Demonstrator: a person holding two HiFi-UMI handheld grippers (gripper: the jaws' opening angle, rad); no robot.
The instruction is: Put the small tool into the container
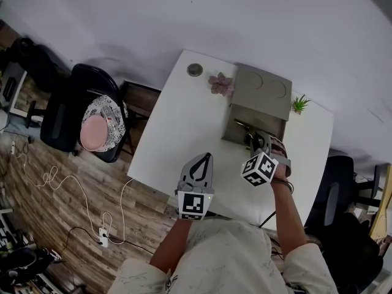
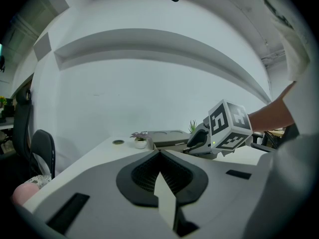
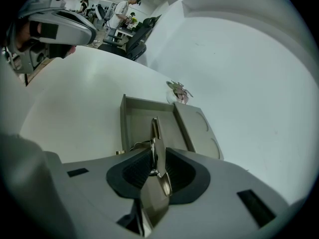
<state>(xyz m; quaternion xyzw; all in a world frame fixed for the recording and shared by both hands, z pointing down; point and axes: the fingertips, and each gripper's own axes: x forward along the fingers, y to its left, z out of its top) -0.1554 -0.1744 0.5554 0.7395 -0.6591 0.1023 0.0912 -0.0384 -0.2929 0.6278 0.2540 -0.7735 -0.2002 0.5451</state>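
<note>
Right tool point(image 3: 153, 153) tight on metal clipper point(image 3: 155, 131)

From overhead, steeply down on the table point(image 1: 177, 133); from the left, level across it; from the right, close above the container point(image 3: 134, 121), shared by all.

A white rectangular desk point(image 1: 177, 127) stands against a plain white wall point(image 1: 257, 17), bearing a small round grey disc point(image 1: 195, 70) near its far corner, a little pink-leaved potted plant point(image 1: 220, 83) just beside that, and a small spiky green plant point(image 1: 299, 104) toward the far right edge. Left of the desk, a black office chair point(image 1: 64, 112) carries a pink cushion in a patterned cover point(image 1: 95, 130). On the wooden plank floor point(image 1: 55, 213), a white cable point(image 1: 76, 192) runs to a white power strip point(image 1: 103, 237).
</note>
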